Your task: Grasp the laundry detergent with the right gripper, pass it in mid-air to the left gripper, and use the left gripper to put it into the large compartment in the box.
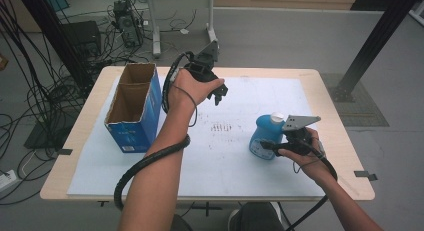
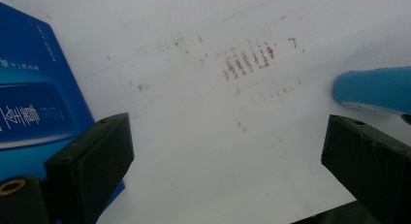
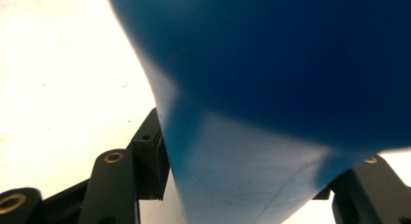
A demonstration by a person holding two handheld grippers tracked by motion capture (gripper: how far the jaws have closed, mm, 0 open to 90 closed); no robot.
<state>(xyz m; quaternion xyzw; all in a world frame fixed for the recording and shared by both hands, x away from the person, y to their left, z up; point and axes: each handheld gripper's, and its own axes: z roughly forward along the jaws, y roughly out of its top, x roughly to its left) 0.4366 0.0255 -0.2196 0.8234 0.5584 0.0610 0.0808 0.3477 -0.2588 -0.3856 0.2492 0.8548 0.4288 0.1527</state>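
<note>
Bottle (image 1: 264, 136), blue with a white cap, stands upright at the table's (image 1: 75, 156) right side, clamped low between the right gripper's (image 1: 272, 145) jaws, while the left gripper (image 1: 218, 97) hovers wide open and empty beside the open carton (image 1: 134, 107) well to its left.
</note>
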